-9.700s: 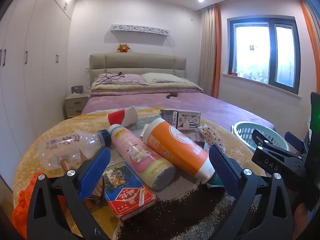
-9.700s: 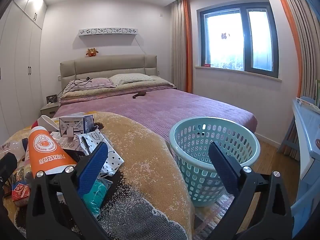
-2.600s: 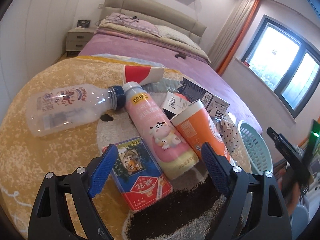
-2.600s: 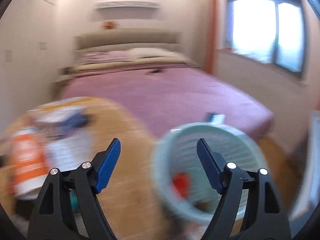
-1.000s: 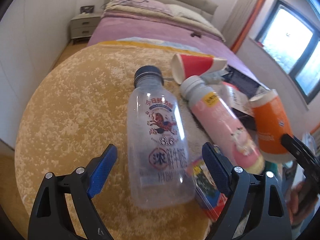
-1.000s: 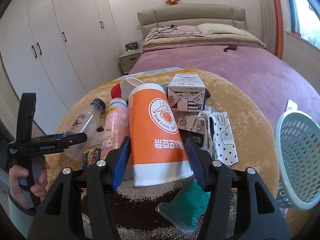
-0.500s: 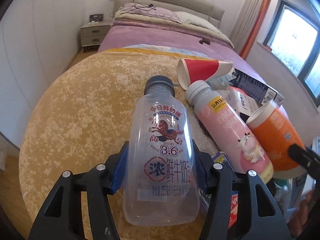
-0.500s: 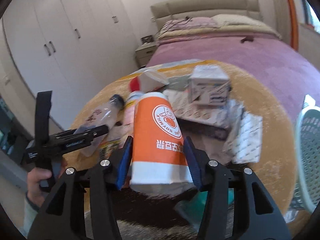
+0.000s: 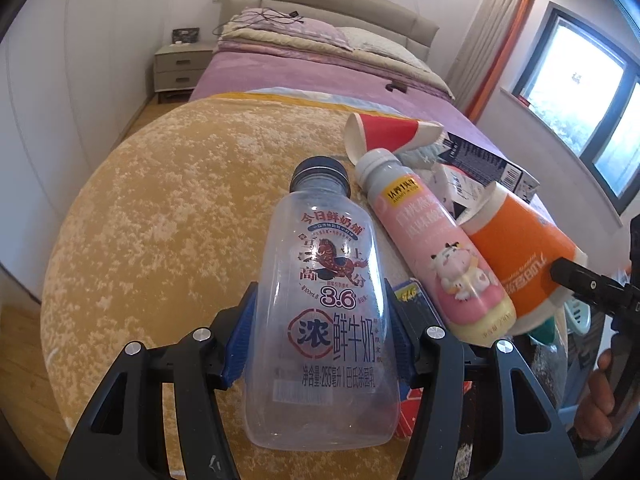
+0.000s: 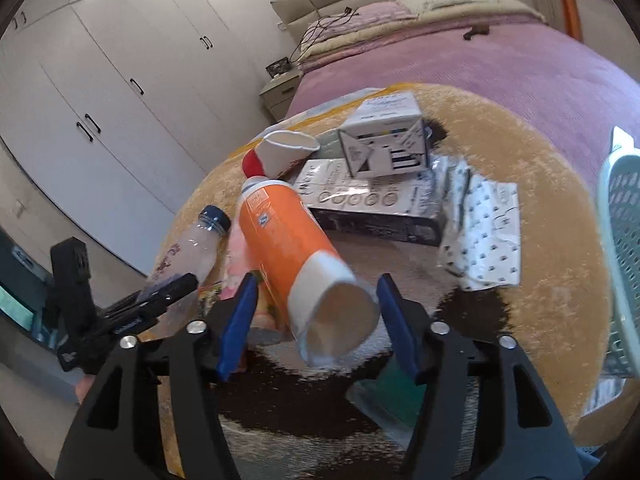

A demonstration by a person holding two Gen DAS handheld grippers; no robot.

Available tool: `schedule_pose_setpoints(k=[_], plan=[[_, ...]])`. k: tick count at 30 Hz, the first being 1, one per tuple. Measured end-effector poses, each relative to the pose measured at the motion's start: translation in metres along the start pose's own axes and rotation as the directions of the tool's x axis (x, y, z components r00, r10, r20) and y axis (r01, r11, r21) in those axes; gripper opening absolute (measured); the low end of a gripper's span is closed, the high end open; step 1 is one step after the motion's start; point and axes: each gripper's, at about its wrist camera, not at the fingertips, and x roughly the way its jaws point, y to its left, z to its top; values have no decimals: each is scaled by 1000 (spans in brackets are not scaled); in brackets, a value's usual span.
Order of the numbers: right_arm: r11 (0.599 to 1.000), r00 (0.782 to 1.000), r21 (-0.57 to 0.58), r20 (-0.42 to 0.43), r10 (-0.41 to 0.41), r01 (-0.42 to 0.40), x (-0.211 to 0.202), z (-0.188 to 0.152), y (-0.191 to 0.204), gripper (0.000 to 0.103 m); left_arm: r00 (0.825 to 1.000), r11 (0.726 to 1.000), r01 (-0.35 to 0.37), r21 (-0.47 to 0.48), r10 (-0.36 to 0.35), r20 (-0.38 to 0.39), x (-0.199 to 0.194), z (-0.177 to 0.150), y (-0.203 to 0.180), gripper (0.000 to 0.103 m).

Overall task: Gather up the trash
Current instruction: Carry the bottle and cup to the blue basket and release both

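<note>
Jaws of the left gripper (image 9: 320, 332), wide a second ago, now squeeze the clear bottle (image 9: 324, 312) above the yellow rug (image 9: 168, 240). Right gripper (image 10: 316, 320) jaws are opening, and the orange cup (image 10: 296, 256) sits loose between them, so it may drop short of the basket (image 10: 624, 248)

Bright daylight from the window (image 9: 580, 92), fisheye-bent edges, slight motion blur in right-wrist view.

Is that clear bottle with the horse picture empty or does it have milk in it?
Empty: the clear bottle is see-through along its whole body, with no liquid visible, and its dark cap is on.
</note>
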Motion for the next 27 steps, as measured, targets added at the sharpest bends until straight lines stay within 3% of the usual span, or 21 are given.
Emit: schedule_pose_setpoints(k=[6, 10, 16, 23, 27], plan=[[990, 996, -121, 42, -72, 77, 4, -3, 18, 60, 1000, 1000, 3, 16, -3, 15, 2, -1, -7, 55], [983, 997, -170, 45, -69, 76, 13, -4, 28, 59, 1000, 1000, 1, 24, -2, 19, 1, -2, -11, 55], [973, 995, -217, 73, -63, 78, 13, -8, 39, 33, 998, 999, 3, 34, -5, 60, -11, -2, -20, 55], [984, 983, -170, 184, -18, 50, -39, -5, 28, 33, 989, 996, 33, 87, -44, 138, -43, 3, -52, 55], [989, 963, -123, 264, -45, 80, -73, -7, 7, 33, 981, 987, 80, 138, -103, 167, -54, 7, -90, 55]])
